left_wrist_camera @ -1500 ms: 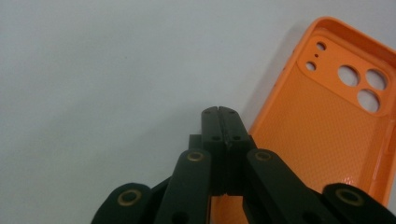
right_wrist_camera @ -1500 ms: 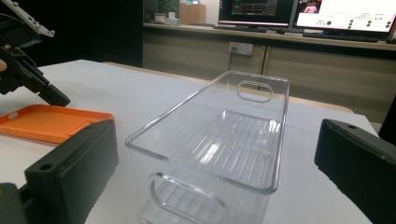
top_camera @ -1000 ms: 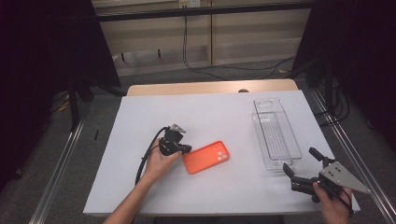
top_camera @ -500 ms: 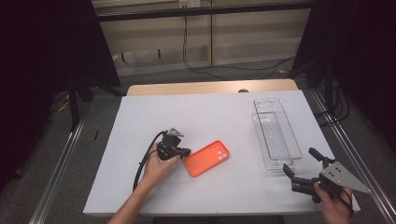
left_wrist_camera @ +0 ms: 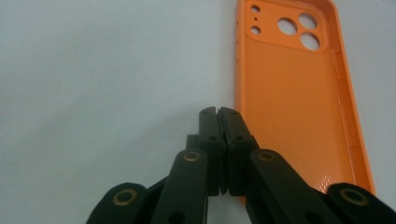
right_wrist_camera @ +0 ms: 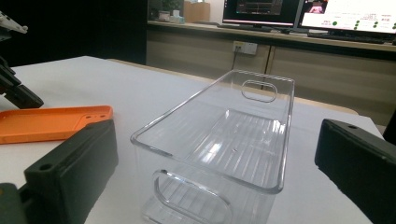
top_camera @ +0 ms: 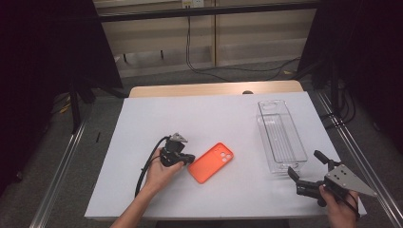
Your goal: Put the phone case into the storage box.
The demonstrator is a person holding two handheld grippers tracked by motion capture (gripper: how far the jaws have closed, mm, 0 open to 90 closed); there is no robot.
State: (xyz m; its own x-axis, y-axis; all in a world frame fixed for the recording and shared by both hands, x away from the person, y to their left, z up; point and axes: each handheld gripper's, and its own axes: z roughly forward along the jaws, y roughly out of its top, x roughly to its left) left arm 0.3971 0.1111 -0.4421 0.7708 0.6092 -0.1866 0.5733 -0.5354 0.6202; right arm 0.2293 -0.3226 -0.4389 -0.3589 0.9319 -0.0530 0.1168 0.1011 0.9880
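A: Two claws. How do they stand?

B: The left gripper is pressed together, empty, beside the flat orange phone case at mid-table, perhaps to nudge it. The right gripper is spread wide before the clear plastic bin.

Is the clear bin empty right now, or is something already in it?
Empty. The right gripper view looks into the clear bin and shows only its ribbed floor; the orange phone case lies outside on the table.
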